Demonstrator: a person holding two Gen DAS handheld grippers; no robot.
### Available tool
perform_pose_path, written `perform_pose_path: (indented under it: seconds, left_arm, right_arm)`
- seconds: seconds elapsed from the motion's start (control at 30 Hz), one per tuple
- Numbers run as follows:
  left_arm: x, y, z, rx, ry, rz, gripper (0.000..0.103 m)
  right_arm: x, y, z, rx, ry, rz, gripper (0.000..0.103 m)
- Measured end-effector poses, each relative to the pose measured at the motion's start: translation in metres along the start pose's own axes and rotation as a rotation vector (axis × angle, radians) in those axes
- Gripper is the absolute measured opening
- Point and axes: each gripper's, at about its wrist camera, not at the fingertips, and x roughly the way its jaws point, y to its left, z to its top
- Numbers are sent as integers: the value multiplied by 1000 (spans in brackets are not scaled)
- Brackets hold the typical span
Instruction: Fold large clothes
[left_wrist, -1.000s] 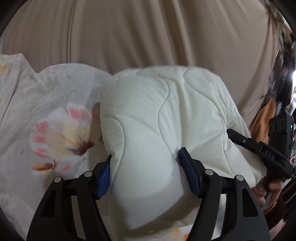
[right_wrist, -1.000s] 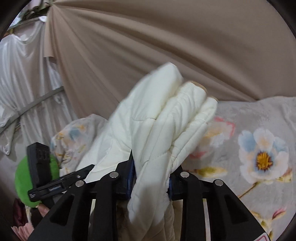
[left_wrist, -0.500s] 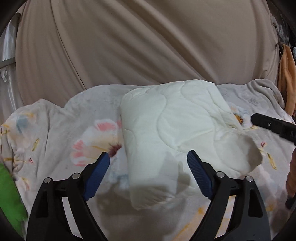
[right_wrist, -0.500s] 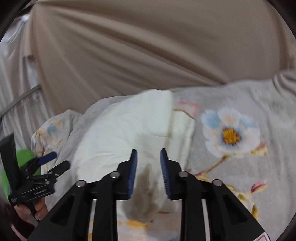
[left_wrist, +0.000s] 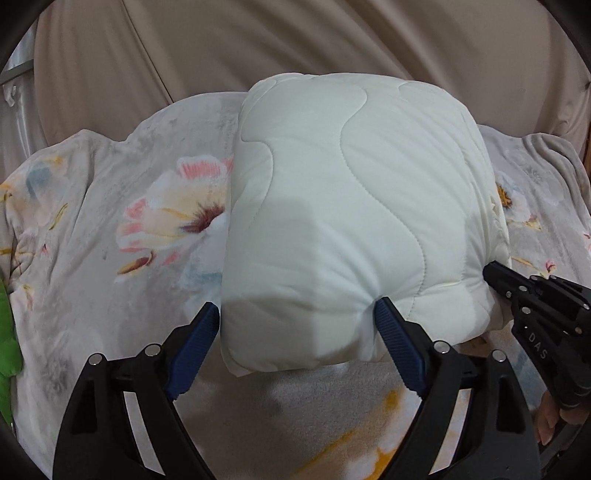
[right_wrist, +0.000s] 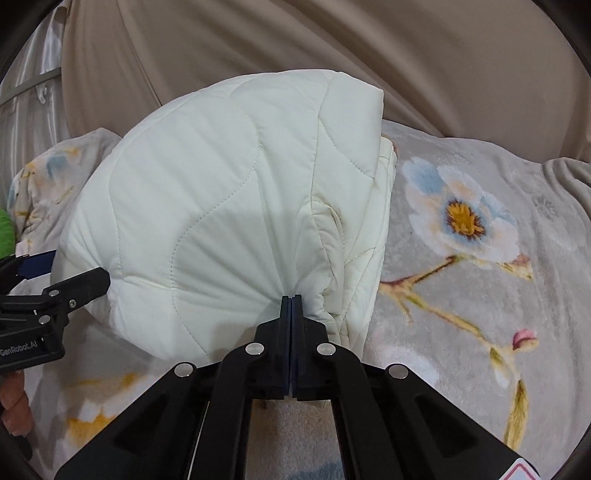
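The white quilted garment (left_wrist: 351, 221) is seen lying as a thick folded bundle on the flowered blanket (left_wrist: 110, 258), in front of the beige curtain (left_wrist: 295, 44). Several stacked layers are shown along its right edge in the right wrist view, so most of the folding is judged to be done. What is left seems to be pressing the bundle flat and squaring its edges, since it bulges high in the middle.

The left gripper (left_wrist: 295, 350) is held wide apart around the near left corner of the bundle. One blue pad (left_wrist: 395, 350) is pressed into the near edge and the other is set just beside the left side. No pinch is shown, so it is taken as released.

The right gripper (right_wrist: 291, 306) is clamped fully together at the near right corner. A pucker of cloth is drawn toward its tips, but whether any cloth is caught between them cannot be told.

Open blanket is left on both sides and in front. A green thing (left_wrist: 7, 350) lies at the far left edge, well apart from the bundle.
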Motion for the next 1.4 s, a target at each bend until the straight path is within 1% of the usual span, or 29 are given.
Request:
perform_pose_path:
  seconds: [0.17,0.27,0.33,0.37,0.4,0.43,0.47,0.5,0.63,0.73,0.87,0.93,1.0,1.17,1.4]
  left_arm:
    - [-9,-2,-4,-9,-12,34,84]
    - [-15,-6,-9,-15,-11,39,84]
    - [-17,-7,-14,-23,-9,48,86]
    - [-18,-8,-18,-27,-4,48,87]
    - [-19,-11,-22,-31,1,49,87]
    - [-19,-12,-26,-34,5,50,88]
    - [-20,-14,-31,-34,10,52,88]
    - [-20,-17,-36,-34,13,58,88]
    - [-21,-26,-56,-36,24,67,88]
    - [-24,-32,-68,-51,30,64,88]
    - [-29,-39,-76,-43,16,64,88]
    - [-34,-44,-79,-31,-4,78,93]
    - [-37,-49,-81,-23,-15,92,93]
    - [-36,-54,-83,-19,0,97,94]
    - [-35,-54,-84,-15,7,115,94]
  right_arm:
    - [-30,-2,1,86,-26,15,0]
    - [-53,-1,-5,112,-51,22,5]
    - [-63,1,-11,109,-55,8,9]
    - [-68,2,-15,108,-54,-5,16]
    - [-70,1,-18,112,-52,-16,25]
    - [-73,2,-24,121,-51,-29,30]
    - [-76,1,-31,129,-48,-39,39]
    - [-76,1,-38,134,-43,-49,42]
    - [-70,2,-62,134,6,-66,44]
    - [-66,2,-73,133,33,-67,44]
    - [-67,7,-75,122,21,-93,50]
    - [-66,8,-76,116,28,-100,52]
    - [-64,8,-76,118,34,-104,53]
    - [-60,5,-77,136,52,-110,53]
    - [-58,8,-78,125,62,-137,54]
